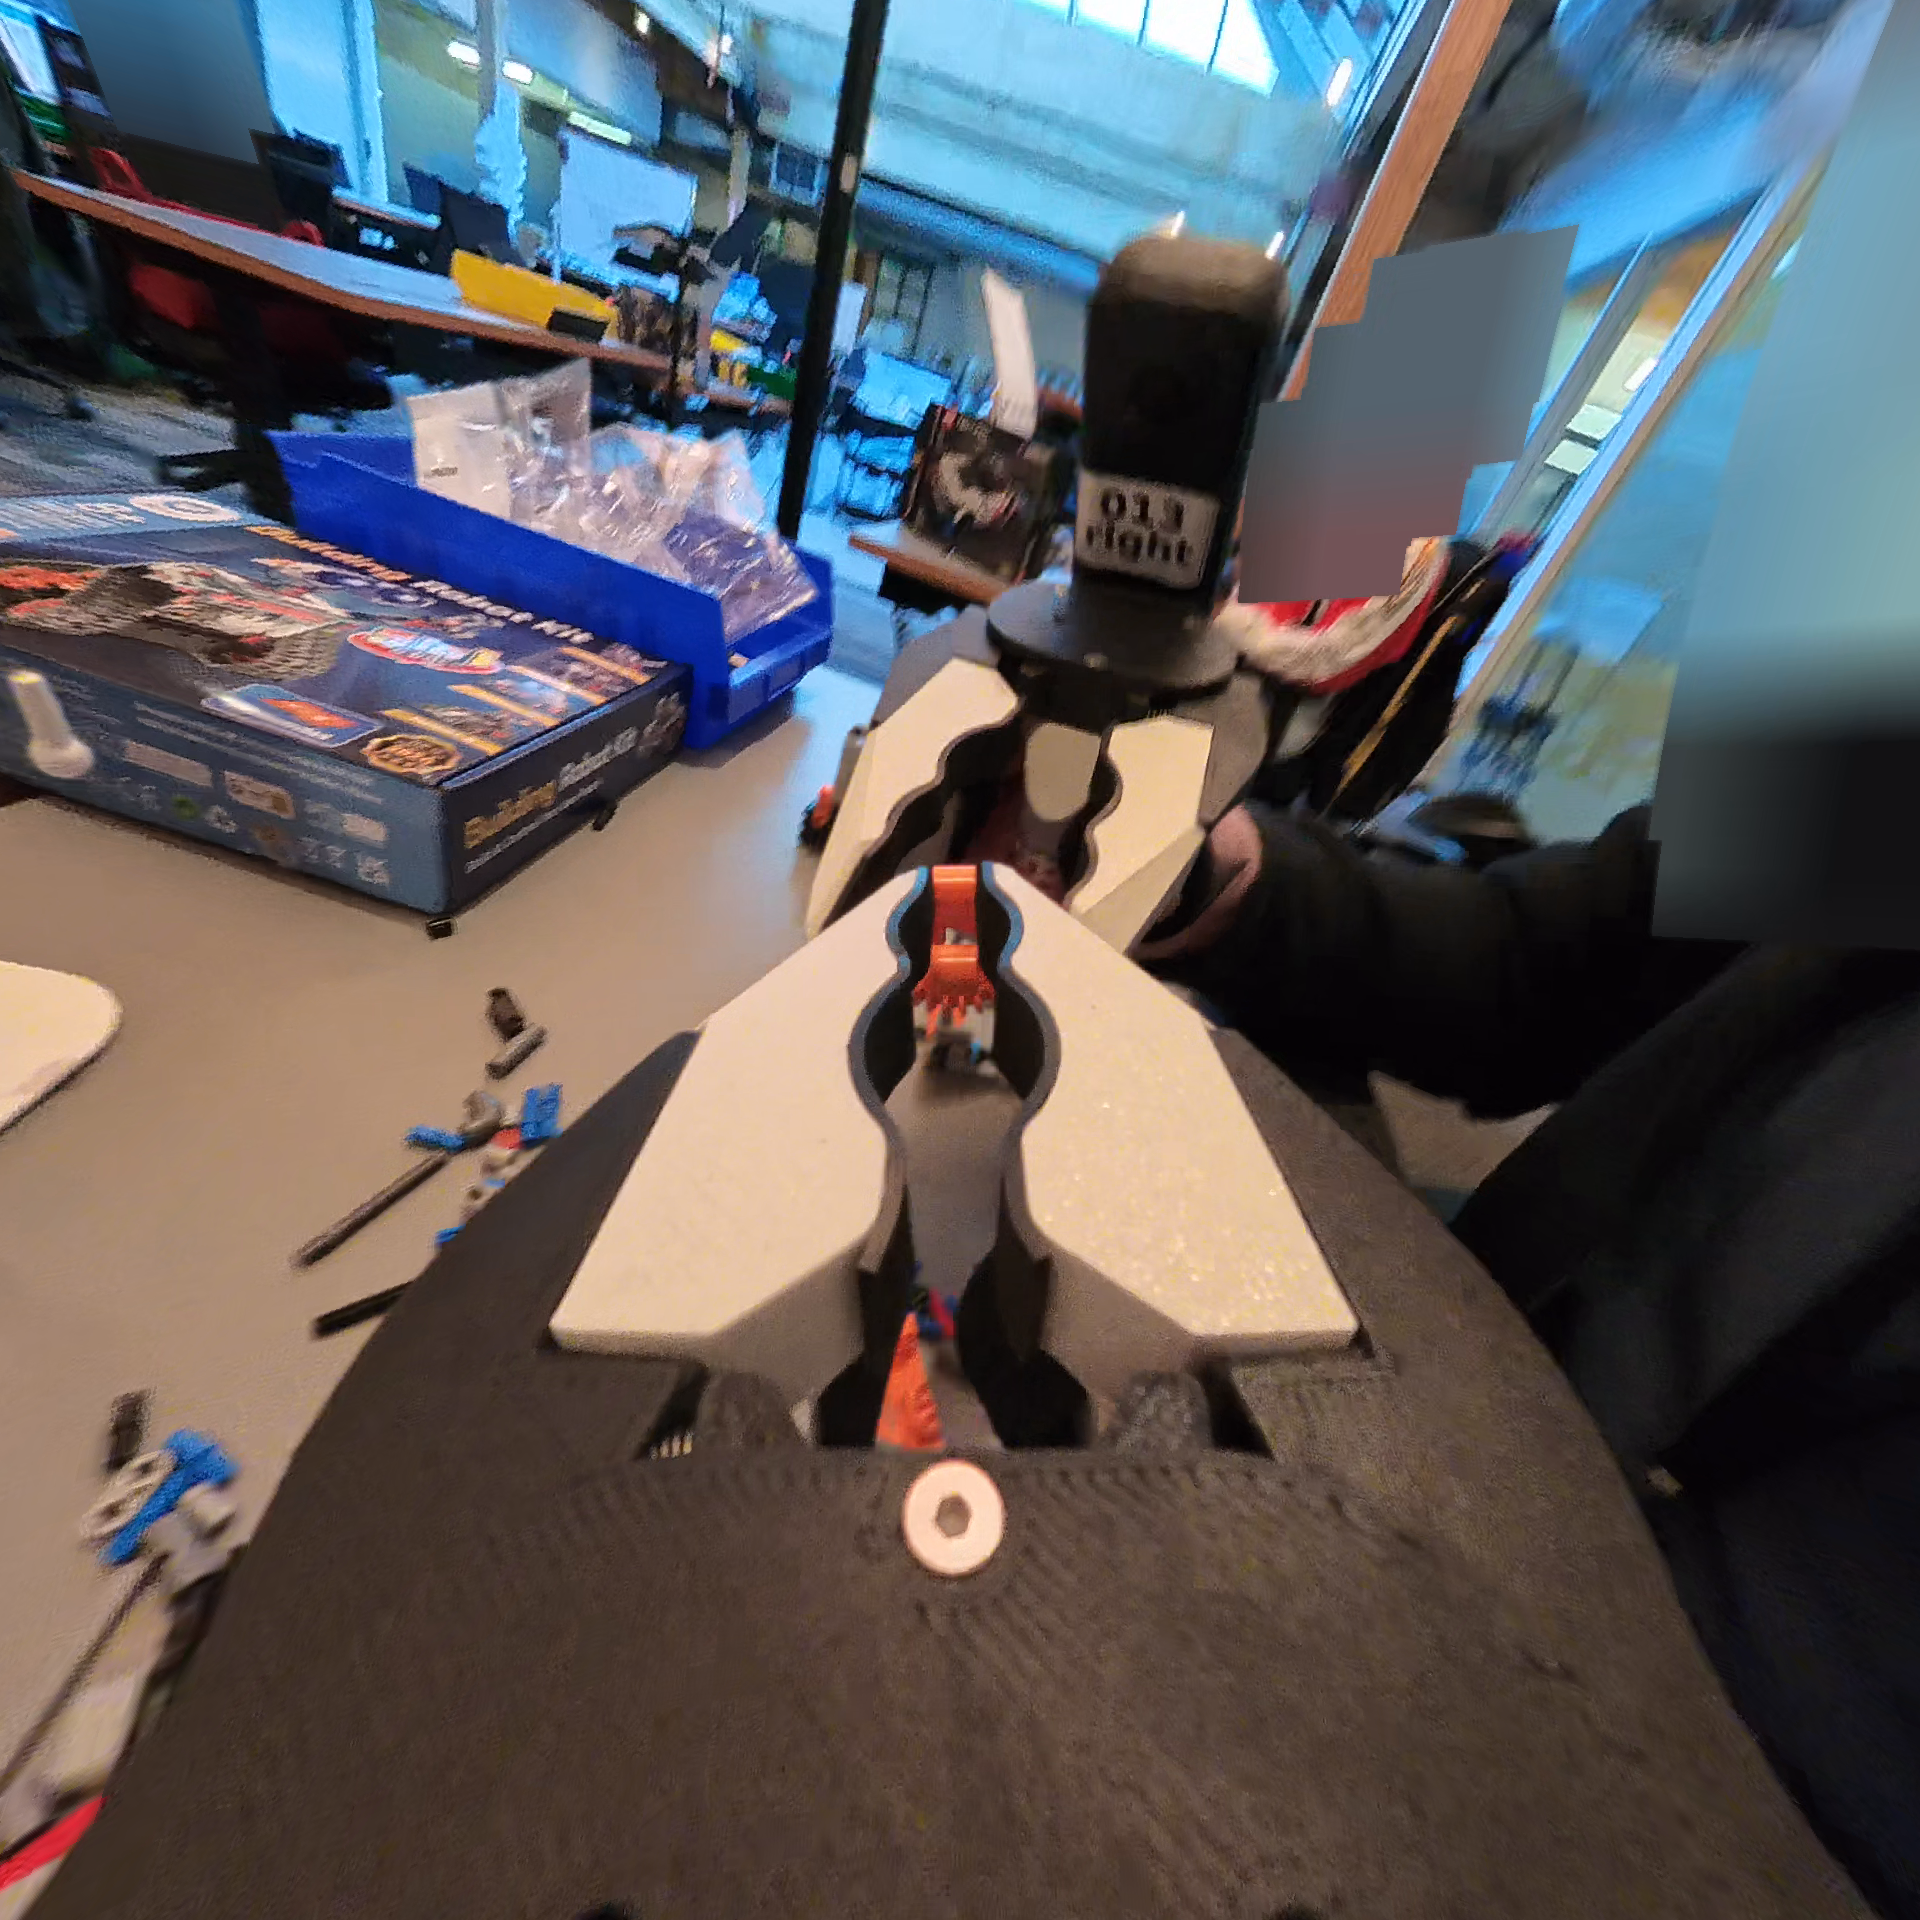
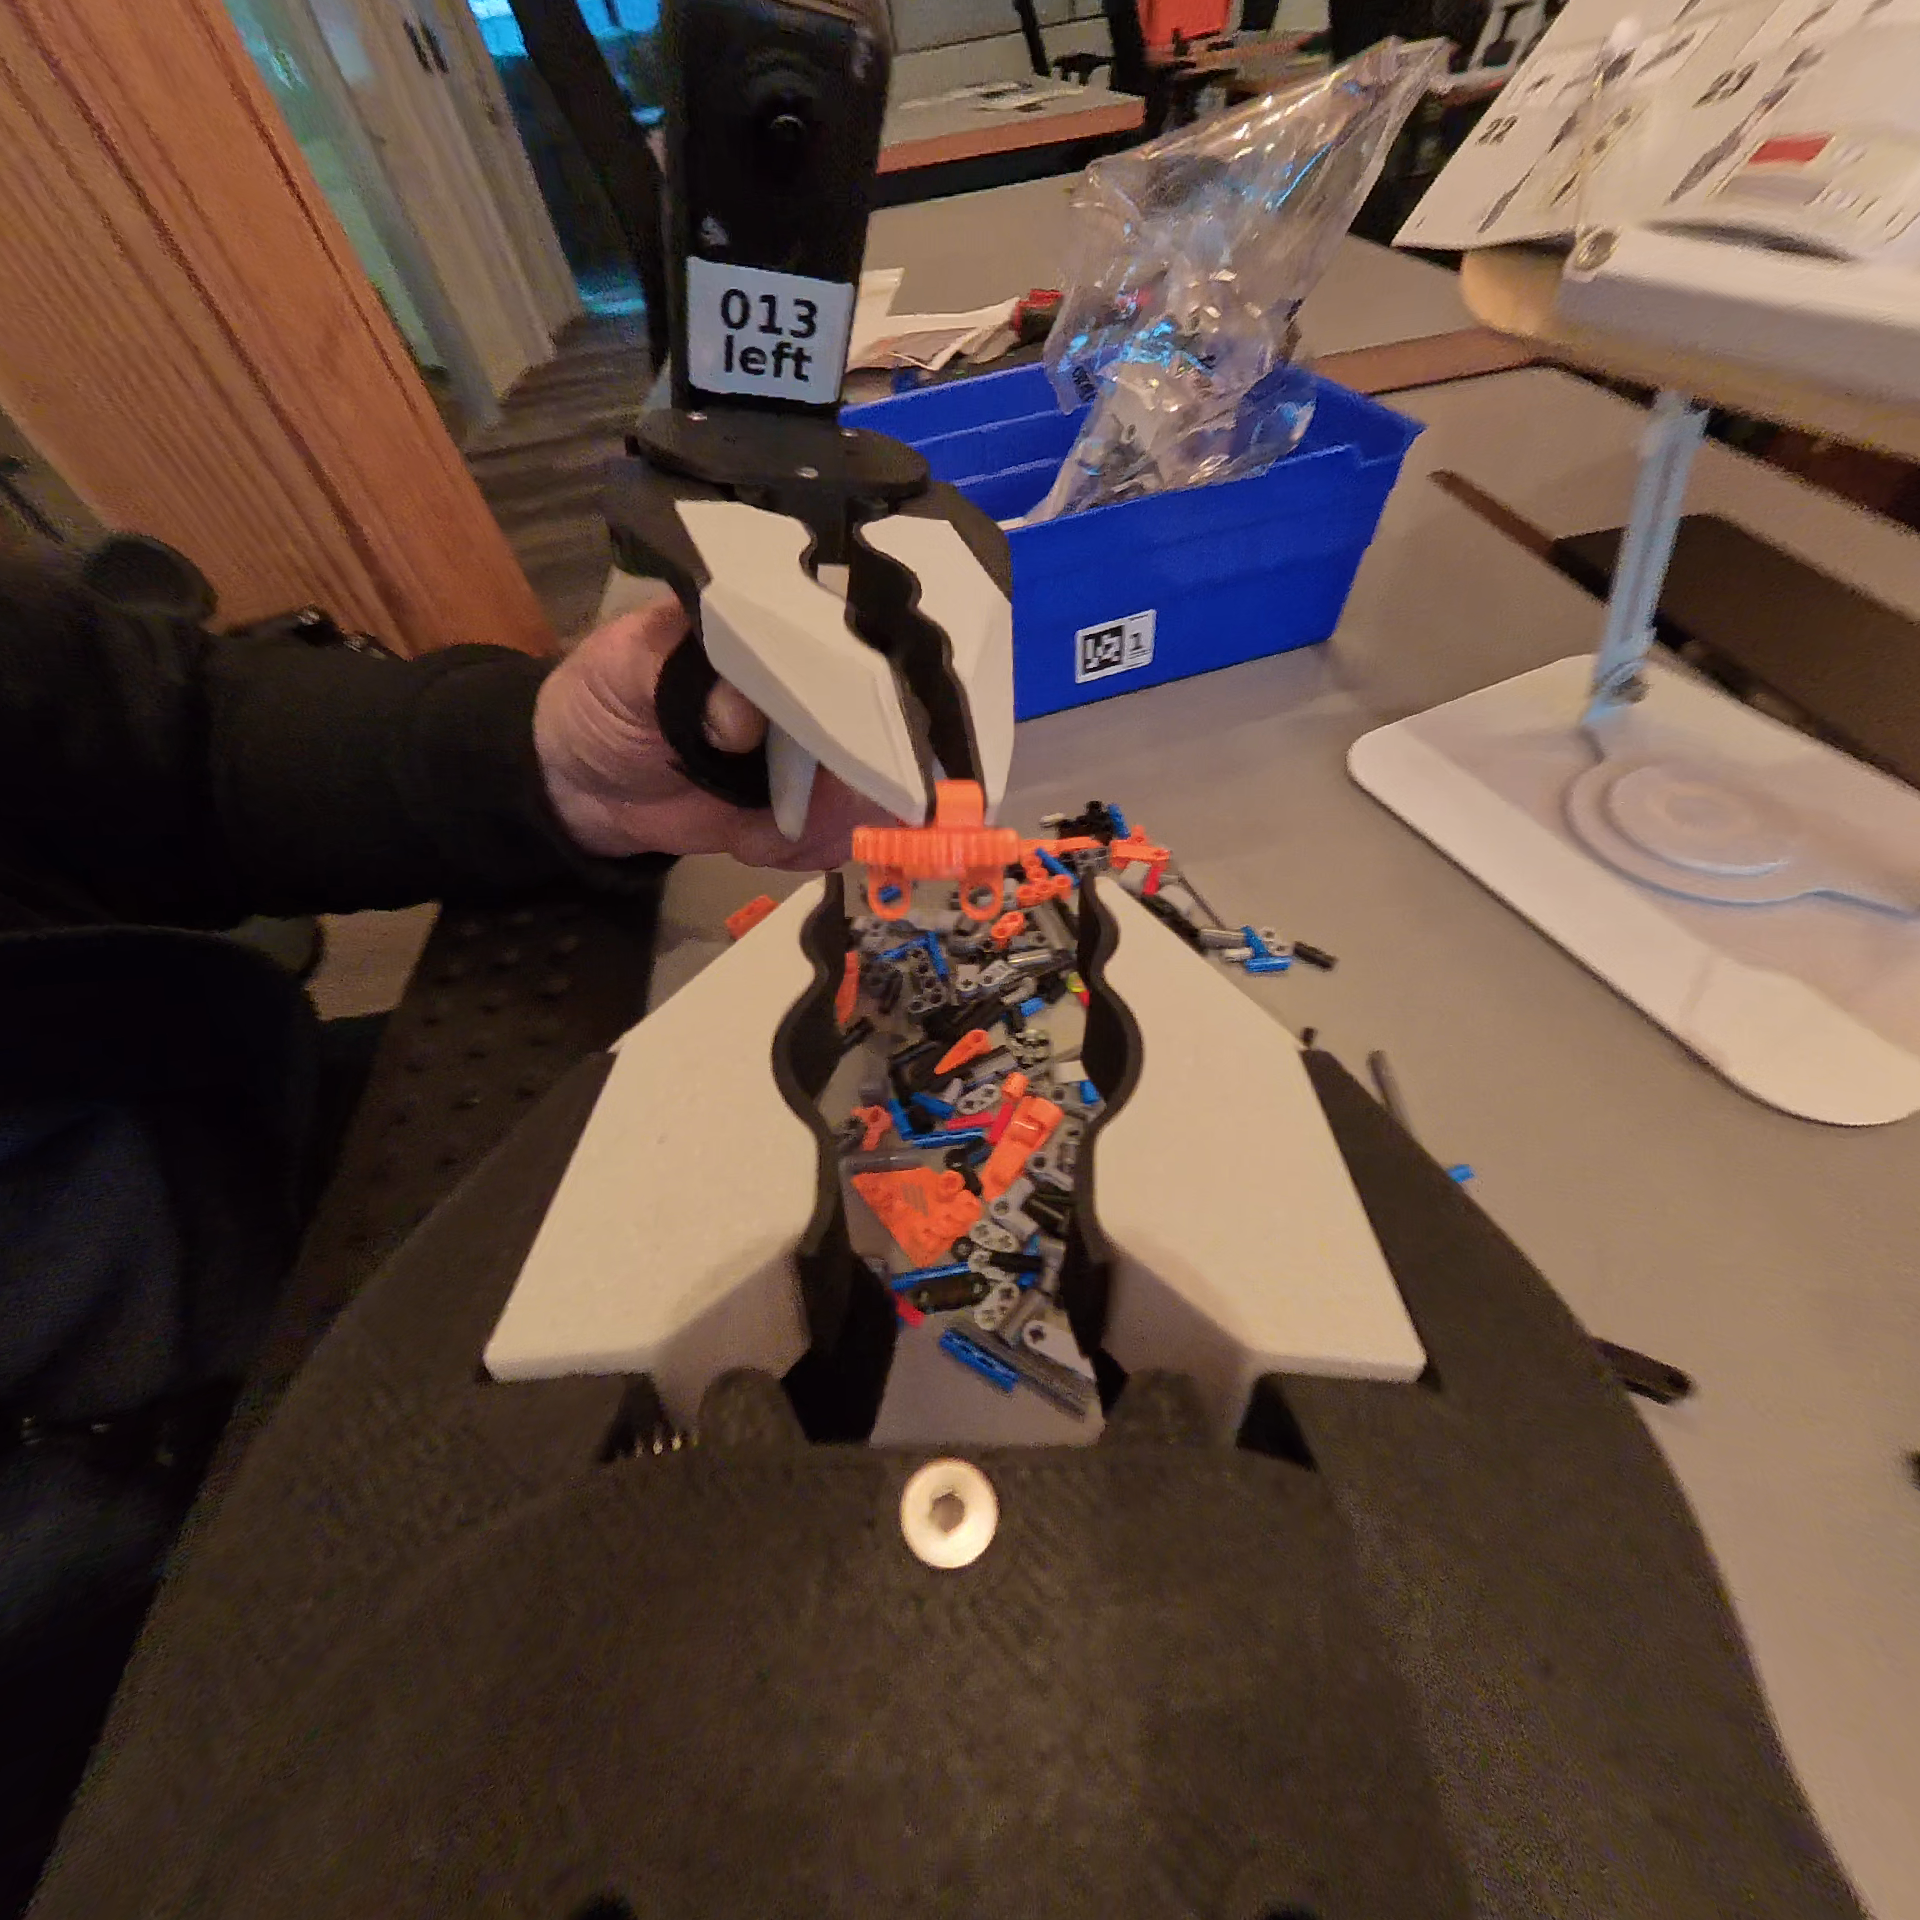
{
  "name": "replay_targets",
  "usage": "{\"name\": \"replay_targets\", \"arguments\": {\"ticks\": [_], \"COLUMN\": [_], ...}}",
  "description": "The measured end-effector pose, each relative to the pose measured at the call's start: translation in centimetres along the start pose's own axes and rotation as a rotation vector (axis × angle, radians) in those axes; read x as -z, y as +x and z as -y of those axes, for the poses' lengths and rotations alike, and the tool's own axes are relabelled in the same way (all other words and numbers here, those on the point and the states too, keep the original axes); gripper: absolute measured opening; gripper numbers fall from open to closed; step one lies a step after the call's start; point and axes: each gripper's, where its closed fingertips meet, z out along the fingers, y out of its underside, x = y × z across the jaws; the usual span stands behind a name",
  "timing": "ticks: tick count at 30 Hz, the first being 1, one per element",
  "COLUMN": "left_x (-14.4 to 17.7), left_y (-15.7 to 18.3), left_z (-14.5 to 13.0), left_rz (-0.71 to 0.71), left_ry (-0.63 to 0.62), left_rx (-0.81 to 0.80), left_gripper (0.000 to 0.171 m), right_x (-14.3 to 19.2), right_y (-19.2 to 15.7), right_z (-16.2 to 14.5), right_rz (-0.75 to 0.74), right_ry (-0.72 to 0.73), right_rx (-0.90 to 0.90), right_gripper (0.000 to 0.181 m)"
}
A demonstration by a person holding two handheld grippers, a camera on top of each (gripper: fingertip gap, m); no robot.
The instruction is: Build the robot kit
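Note:
My left gripper (image 1: 951, 883) is shut on a small orange gear piece (image 1: 948, 971) and holds it at its fingertips above the grey table (image 1: 208, 1039). In the right wrist view the left gripper (image 2: 961, 805) hangs tips down, pinching the orange gear piece (image 2: 930, 847) by its top tab. My right gripper (image 2: 958, 896) is open, with its tips on either side of the piece's lower lugs, seemingly not touching them. Its white fingers (image 1: 914, 769) face me in the left wrist view. A pile of small orange, blue, grey and black parts (image 2: 966, 1122) lies on the table under both grippers.
A blue bin (image 2: 1195, 551) with clear plastic bags stands behind, also seen in the left wrist view (image 1: 540, 582). A dark kit box (image 1: 312, 686) lies at the left. A white stand base (image 2: 1662, 862) carries a booklet (image 2: 1714, 156). Loose parts (image 1: 488, 1122) are scattered about. A hand (image 2: 623, 748) holds the left gripper. Less than 4 cm separates the two grippers' tips.

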Motion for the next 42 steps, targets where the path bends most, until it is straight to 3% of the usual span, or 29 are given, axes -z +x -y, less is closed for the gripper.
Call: {"name": "replay_targets", "arguments": {"ticks": [6,9,28,42], "left_x": [0.9,0.7,0.0,0.1], "left_y": [0.6,0.4,0.4,0.2], "left_z": [3.0,3.0,2.2,2.0], "left_rz": [-0.217,-0.266,-0.140,-0.106], "left_ry": [0.260,0.320,0.242,0.224], "left_rx": [0.292,0.386,0.199,0.172], "left_gripper": [0.006,0.006,0.006,0.006], "right_x": [0.6,1.1,1.4,1.5], "right_y": [-0.6,-0.8,-0.6,-0.6], "right_z": [1.9,2.7,2.2,2.2], "right_rz": [-0.120,-0.148,-0.056,0.008], "right_ry": [0.045,0.079,0.115,0.150], "right_rx": [0.174,0.194,0.017,-0.042], "right_gripper": [0.029,0.026,0.022,0.022]}}
